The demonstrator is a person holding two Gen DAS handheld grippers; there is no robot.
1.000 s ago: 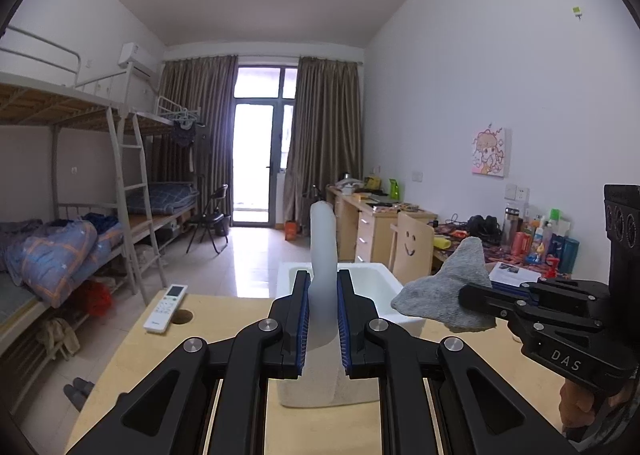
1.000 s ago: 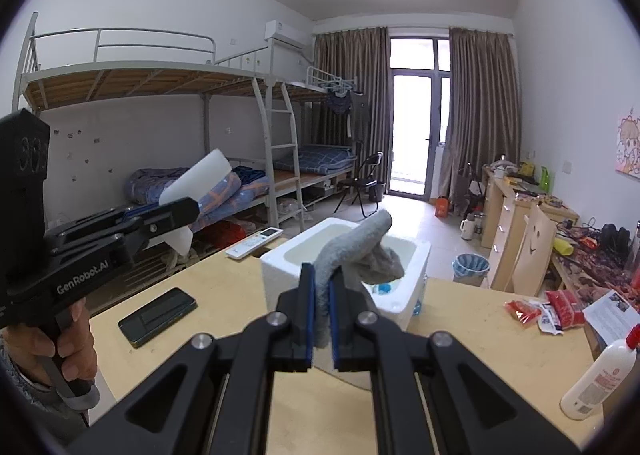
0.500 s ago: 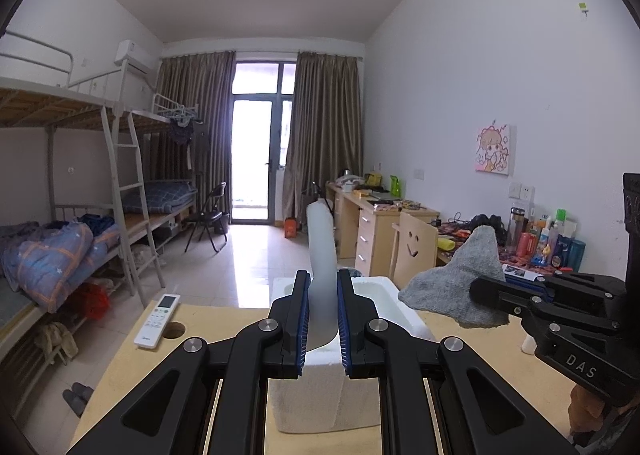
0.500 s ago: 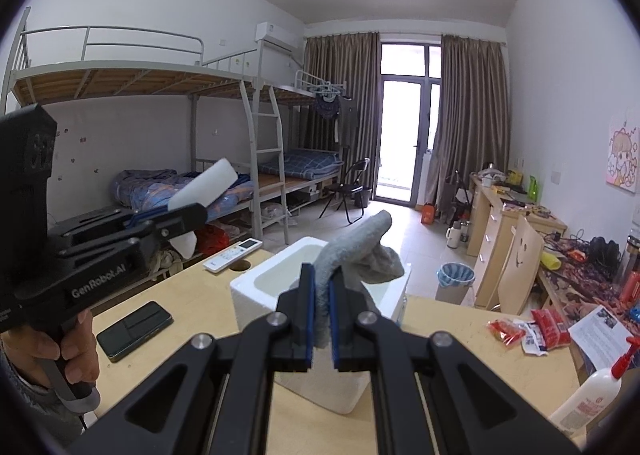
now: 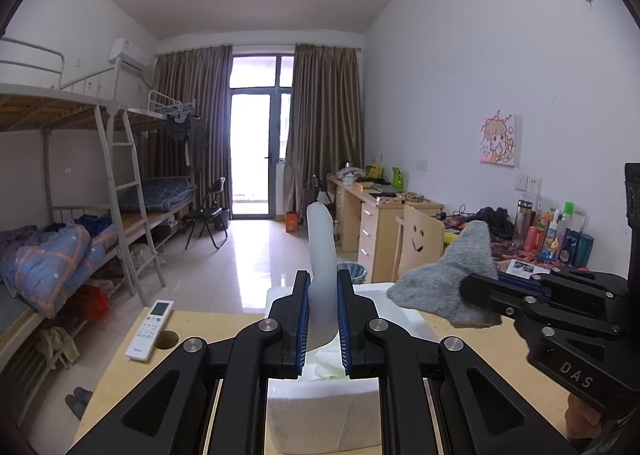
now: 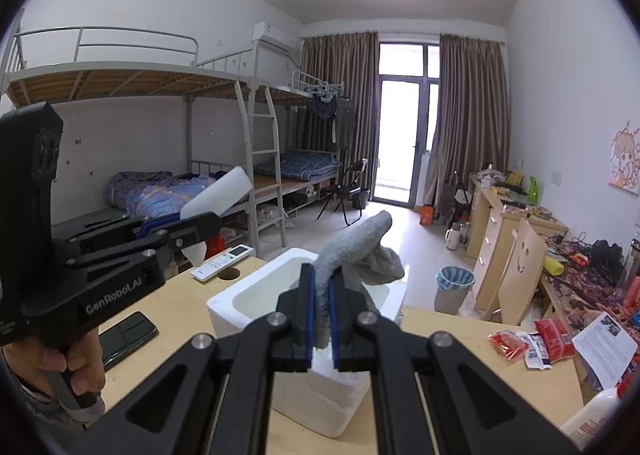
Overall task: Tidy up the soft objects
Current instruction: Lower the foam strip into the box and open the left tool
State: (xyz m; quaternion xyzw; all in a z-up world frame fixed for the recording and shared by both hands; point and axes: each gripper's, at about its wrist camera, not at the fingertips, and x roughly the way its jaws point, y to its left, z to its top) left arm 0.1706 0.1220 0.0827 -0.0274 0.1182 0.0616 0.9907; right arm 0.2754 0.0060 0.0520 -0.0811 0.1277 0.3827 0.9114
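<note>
A: The left gripper [image 5: 323, 319] is clamping a smooth, pale white foam sheet [image 5: 321, 255] between its blue-lined pads; the sheet is standing up past the fingertips, thin and slightly curved, with a rounded top.

B: And the right gripper [image 6: 321, 315]?

A: It is pinching a grey sock [image 6: 356, 251], soft and fuzzy, knitted-looking. The cloth is bunching up above the fingertips, one end poking upward and a fold drooping to the right.

B: Where are both sitting relative to the box?

A: A white styrofoam box [image 6: 256, 291], grainy and thick-walled with an open top, is resting on the light wooden table [image 6: 448, 359]. In the right wrist view the sock is hanging over the box's opening, not touching it. In the left wrist view the foam sheet is lying in line with the box's near wall [image 5: 324, 415]; I cannot tell whether its lower edge is touching.

B: Anything else nearby?

A: A white remote control [image 5: 150, 329] is lying at the table's far left edge, a black phone [image 6: 126, 337] is lying flat near the hand holding the left gripper, and red snack packets [image 6: 532, 341] are sitting to the right.
</note>
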